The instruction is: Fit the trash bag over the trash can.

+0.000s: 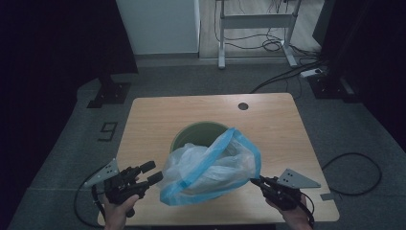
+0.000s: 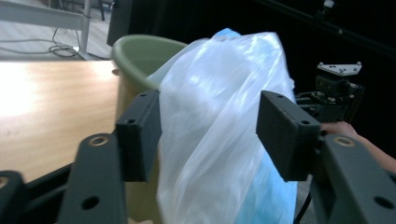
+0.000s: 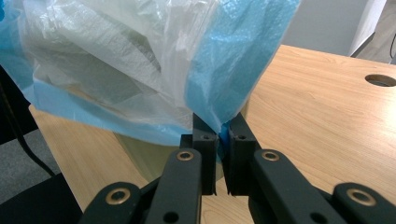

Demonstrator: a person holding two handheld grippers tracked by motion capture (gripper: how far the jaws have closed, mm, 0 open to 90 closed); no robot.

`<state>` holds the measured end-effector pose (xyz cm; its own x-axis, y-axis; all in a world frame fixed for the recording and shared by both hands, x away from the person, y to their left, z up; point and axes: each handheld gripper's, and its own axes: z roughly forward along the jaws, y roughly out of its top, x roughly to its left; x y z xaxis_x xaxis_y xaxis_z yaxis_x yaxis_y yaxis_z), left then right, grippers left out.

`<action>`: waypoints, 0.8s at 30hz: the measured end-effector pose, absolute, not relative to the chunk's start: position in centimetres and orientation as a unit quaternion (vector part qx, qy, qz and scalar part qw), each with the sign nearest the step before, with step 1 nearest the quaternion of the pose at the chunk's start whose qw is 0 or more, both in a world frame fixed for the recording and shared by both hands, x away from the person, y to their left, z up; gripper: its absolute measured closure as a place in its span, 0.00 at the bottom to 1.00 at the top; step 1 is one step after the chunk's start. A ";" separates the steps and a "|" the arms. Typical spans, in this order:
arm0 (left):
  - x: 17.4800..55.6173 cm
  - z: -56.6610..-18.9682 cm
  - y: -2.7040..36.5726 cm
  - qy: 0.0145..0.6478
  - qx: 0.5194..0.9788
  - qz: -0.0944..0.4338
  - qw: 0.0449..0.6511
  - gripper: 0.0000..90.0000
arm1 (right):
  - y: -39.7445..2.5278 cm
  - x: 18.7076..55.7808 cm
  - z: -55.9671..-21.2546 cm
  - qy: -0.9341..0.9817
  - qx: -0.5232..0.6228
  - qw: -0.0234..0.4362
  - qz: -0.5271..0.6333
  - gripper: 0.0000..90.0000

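Observation:
A green bin [image 1: 194, 132] stands in the middle of the wooden table [image 1: 268, 124]. A clear plastic bag with a blue rim [image 1: 210, 167] lies draped over its near side. My right gripper [image 1: 256, 181] is shut on the bag's blue edge [image 3: 223, 128] at the bag's right corner. My left gripper [image 1: 152, 172] is open just left of the bag. In the left gripper view the bag [image 2: 224, 121] sits between and beyond the spread jaws, not touching them, and the bin [image 2: 135, 60] rises behind it.
A round cable hole [image 1: 243, 106] is near the table's far edge. Beyond the table are a white cabinet [image 1: 160, 24], a desk frame [image 1: 256, 28] and cables [image 1: 287, 72] on the floor. A black cable [image 1: 356, 172] loops on the floor at the right.

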<state>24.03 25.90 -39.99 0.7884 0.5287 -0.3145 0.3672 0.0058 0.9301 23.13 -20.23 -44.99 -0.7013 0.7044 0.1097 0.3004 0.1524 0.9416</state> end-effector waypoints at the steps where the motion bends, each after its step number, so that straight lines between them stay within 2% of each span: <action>1: 24.1 -39.6 25.4 0.310 0.706 0.061 0.633 0.40 | -20.1 23.2 -45.0 0.738 0.340 0.182 0.554 0.93; 9: 24.3 -37.5 21.2 0.246 0.757 0.067 0.602 0.27 | -19.9 23.2 -45.0 0.741 0.338 0.183 0.550 0.92; 12: 24.9 -37.7 19.9 0.243 0.776 0.060 0.579 0.29 | -20.0 23.2 -44.9 0.740 0.339 0.184 0.551 0.92; 13: 25.0 -37.9 19.4 0.245 0.782 0.067 0.570 0.33 | -20.1 23.1 -44.9 0.740 0.338 0.184 0.551 0.92; 17: 25.3 -38.1 18.8 0.251 0.786 0.071 0.561 0.76 | -20.2 22.9 -44.7 0.740 0.336 0.188 0.551 0.92; 19: 25.7 -37.9 19.1 0.260 0.775 0.060 0.572 0.90 | -20.3 22.9 -44.8 0.740 0.336 0.191 0.550 0.92; 21: 26.0 -37.6 19.5 0.273 0.763 0.071 0.582 0.95 | -20.4 23.0 -44.9 0.741 0.338 0.192 0.548 0.92; 24: 26.7 -37.3 20.5 0.291 0.736 0.074 0.607 0.97 | -20.6 23.1 -45.0 0.741 0.342 0.193 0.546 0.92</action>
